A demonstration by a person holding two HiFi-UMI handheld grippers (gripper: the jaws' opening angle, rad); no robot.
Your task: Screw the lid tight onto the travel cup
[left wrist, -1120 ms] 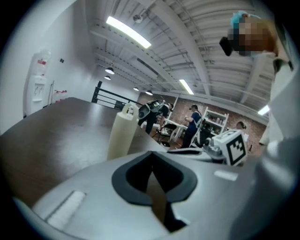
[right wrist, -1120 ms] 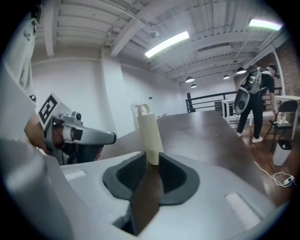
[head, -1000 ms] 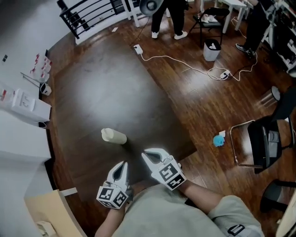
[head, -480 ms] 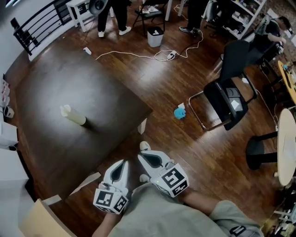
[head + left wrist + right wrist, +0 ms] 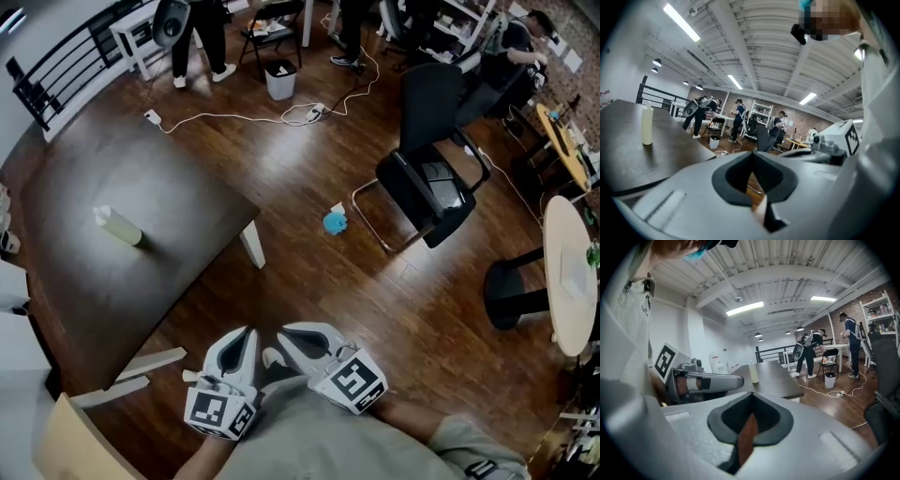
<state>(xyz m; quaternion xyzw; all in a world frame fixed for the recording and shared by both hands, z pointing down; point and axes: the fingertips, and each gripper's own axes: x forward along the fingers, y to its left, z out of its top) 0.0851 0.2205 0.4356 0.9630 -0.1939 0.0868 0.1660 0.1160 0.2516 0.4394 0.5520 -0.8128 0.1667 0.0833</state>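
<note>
The travel cup, a pale cream tube with its lid on, stands alone on the dark table at the left of the head view. The left gripper view shows the cup far off at the left, and the right gripper view shows the cup small in the distance. My left gripper and right gripper are held side by side close to my body, over the wooden floor and well away from the table. Both are shut with nothing between the jaws.
A black office chair stands to the right on the wood floor, with a blue object lying beside it. A white cable and a bin are farther back, near several standing people. A round white table is at the far right.
The view has swung away from the table. The cup and table slid to the left and farther off; both grippers now hang over the floor past the table's corner, still shut.
</note>
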